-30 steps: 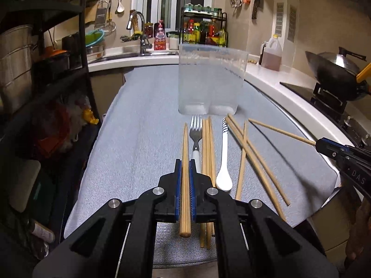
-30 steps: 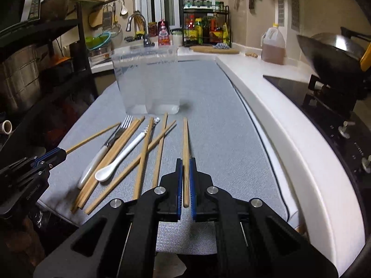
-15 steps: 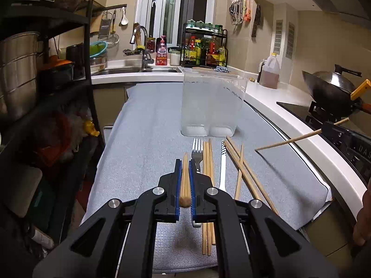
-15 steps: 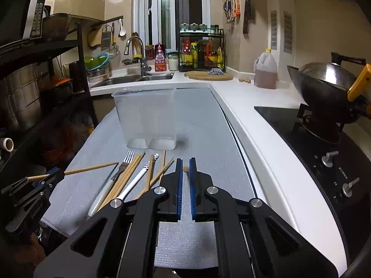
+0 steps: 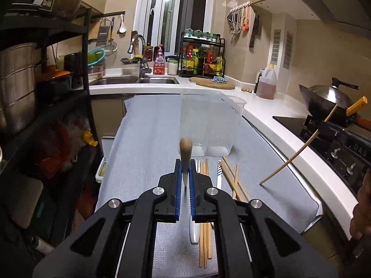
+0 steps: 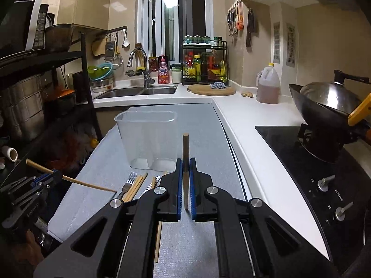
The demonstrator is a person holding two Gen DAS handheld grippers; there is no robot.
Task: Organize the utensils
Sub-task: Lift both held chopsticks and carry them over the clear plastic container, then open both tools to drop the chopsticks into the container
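My left gripper (image 5: 185, 165) is shut on one wooden chopstick (image 5: 185, 149), lifted off the grey mat (image 5: 148, 139) with its thick end tilted up. My right gripper (image 6: 185, 162) is shut on another chopstick (image 6: 185, 149), also raised and steeply tilted. Each gripper shows in the other's view: the left gripper (image 6: 47, 178) at the left, the right gripper (image 5: 324, 125) at the right. A clear plastic container (image 5: 208, 120) (image 6: 148, 136) stands upright just beyond both. On the mat lie a fork (image 6: 129, 180), a white spoon (image 5: 219, 173) and several chopsticks (image 5: 204, 231).
A wok (image 6: 324, 102) sits on the black stove (image 6: 301, 157) to the right. A dark shelf rack (image 5: 46, 92) crowds the left side. The sink (image 6: 139, 91), a cutting board (image 6: 211, 90) and an oil jug (image 6: 267, 88) are at the back. A person's hand (image 5: 361, 208) shows low right.
Both grippers have risen from the mat, each carrying its chopstick. The chopsticks have swung from lying flat to pointing steeply upward, and the view has tipped up toward the container.
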